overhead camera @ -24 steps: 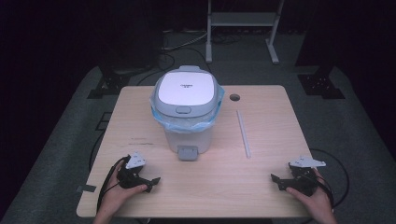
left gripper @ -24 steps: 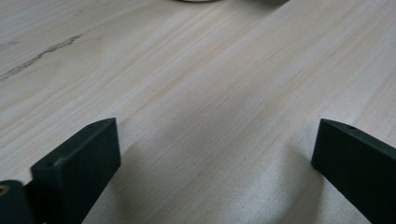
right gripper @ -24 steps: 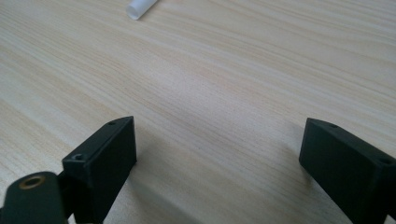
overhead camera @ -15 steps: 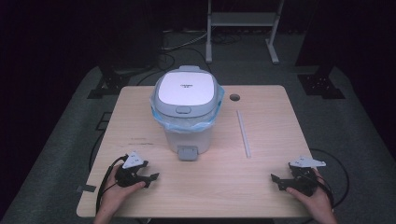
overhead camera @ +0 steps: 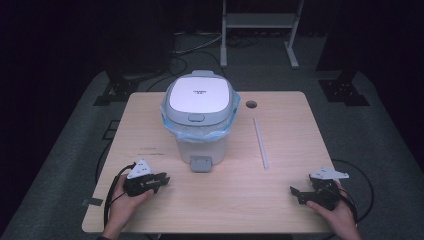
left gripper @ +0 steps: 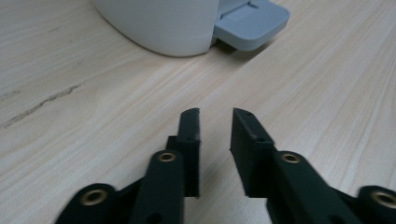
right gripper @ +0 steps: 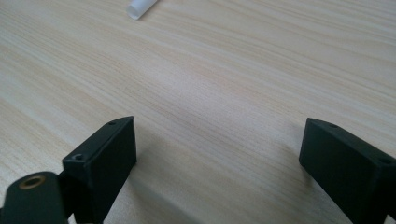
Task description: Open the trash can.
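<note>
Nothing of the work shows as started: the white plastic pedal bin point(overhead camera: 201, 122) with a grey-rimmed lid stands shut in the middle of the light wooden table point(overhead camera: 165, 210), a little toward the far edge. Its pale blue plastic liner point(overhead camera: 170, 125) is folded out over the rim under the lid. The grey foot pedal point(overhead camera: 202, 164) sticks out from the bin's base toward the near edge, untouched. Opening the lid, by the pedal or otherwise, and anything to do with the liner all appear still ahead.

The left gripper point(overhead camera: 162, 179) rests low near the near-left corner, held in the person's left hand point(overhead camera: 126, 197), its jaws pointing toward the middle of the table. In the left gripper view the pedal point(left gripper: 252, 21) and the curved bin wall point(left gripper: 159, 25) lie ahead of it, well apart from the tips. Its jaws stand close together with a narrow gap between them, holding nothing.

The right gripper point(overhead camera: 295, 192) sits near the near-right corner in the right hand point(overhead camera: 336, 216), jaws pointing left along the near edge. Its jaws are spread wide over bare wood, holding nothing. A thin white plastic tube point(overhead camera: 260, 143) lies on the table right of the bin, running from far to near; its near end point(right gripper: 141, 8) shows beyond the right gripper's jaws, well apart from them.
</note>
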`<state>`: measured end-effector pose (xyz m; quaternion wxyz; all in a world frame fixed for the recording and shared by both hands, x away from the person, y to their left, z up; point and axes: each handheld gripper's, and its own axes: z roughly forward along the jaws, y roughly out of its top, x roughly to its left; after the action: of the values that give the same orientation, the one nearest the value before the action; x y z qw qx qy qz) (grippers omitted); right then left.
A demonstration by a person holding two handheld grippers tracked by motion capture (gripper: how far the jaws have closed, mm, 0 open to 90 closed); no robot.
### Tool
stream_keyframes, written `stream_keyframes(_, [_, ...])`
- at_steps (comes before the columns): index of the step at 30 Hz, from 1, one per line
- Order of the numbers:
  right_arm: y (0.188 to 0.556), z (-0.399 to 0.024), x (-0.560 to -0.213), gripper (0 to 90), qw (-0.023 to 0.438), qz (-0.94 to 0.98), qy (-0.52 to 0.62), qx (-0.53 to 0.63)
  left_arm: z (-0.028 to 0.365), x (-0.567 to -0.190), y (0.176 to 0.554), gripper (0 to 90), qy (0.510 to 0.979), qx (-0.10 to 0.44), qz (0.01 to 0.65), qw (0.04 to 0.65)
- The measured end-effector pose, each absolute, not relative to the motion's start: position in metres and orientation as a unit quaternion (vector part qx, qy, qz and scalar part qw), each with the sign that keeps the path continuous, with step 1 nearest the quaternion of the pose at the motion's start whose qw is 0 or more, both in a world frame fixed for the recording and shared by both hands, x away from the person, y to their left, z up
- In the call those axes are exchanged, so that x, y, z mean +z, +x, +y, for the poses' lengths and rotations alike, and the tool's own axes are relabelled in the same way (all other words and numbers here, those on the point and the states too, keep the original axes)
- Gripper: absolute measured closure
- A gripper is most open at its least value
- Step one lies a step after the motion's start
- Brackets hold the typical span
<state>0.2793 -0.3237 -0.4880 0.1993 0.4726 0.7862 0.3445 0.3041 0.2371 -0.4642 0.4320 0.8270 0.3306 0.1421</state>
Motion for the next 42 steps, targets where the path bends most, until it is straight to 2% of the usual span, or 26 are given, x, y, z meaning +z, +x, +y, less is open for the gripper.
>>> stream_keyframes(4, [0.279, -0.324, -0.488, 9.5, 0.199, 0.786, 0.472, 0.345, 0.236, -0.462, 0.306, 84.4, 0.822, 0.136, 0.331, 0.444])
stream_keyframes(12, [0.279, -0.324, -0.488, 9.5, 0.199, 0.786, 0.472, 0.345, 0.229, -0.460, 0.308, 87.0, 0.821, 0.118, 0.331, 0.450])
stream_keyframes(13, [0.279, -0.324, -0.488, 9.5, 0.199, 0.786, 0.472, 0.345, 0.226, -0.459, 0.309, 89.4, 0.823, 0.113, 0.330, 0.449])
stream_keyframes(29, [0.279, -0.324, -0.488, 9.5, 0.199, 0.787, 0.472, 0.344, 0.198, -0.453, 0.317, 89.8, 0.821, 0.086, 0.331, 0.457])
stream_keyframes(42, [0.279, -0.324, -0.488, 9.5, 0.200, 0.787, 0.472, 0.344, 0.174, -0.450, 0.324, 89.7, 0.821, 0.090, 0.323, 0.463])
